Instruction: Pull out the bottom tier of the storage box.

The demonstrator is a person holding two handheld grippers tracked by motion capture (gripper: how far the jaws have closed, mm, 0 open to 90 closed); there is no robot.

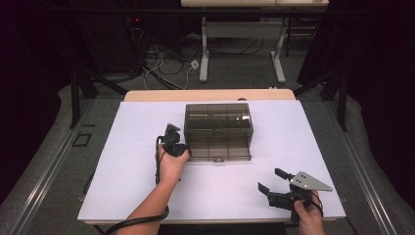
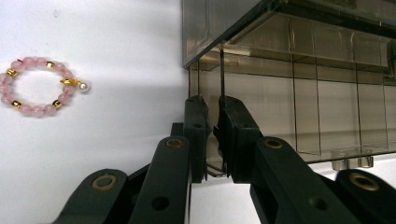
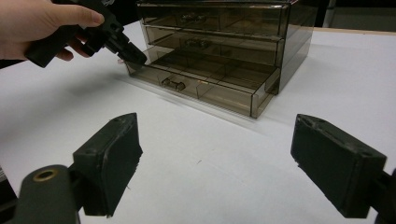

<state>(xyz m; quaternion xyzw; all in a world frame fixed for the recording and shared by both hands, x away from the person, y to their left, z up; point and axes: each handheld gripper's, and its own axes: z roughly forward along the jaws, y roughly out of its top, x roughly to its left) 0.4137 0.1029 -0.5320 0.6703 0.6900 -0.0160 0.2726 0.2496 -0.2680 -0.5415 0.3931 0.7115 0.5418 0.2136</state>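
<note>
A smoky see-through drawer box (image 1: 218, 122) stands mid-table, its bottom drawer (image 3: 210, 86) pulled out a little. My left gripper (image 2: 212, 105) is shut on the thin side wall at that drawer's left front corner; in the high view the left gripper (image 1: 186, 152) sits at the box's lower left, held by a hand. A pink bead bracelet (image 2: 39, 87) with gold beads and a small pearl lies on the table left of the box. My right gripper (image 1: 271, 182) hovers near the front right of the table, open and holding nothing, and points toward the box (image 3: 224, 28).
The white table top (image 1: 132, 161) ends in a wooden strip at the far edge. Behind it stand another table's legs (image 1: 204, 54) and cables on the floor. Dark curtains close off both sides.
</note>
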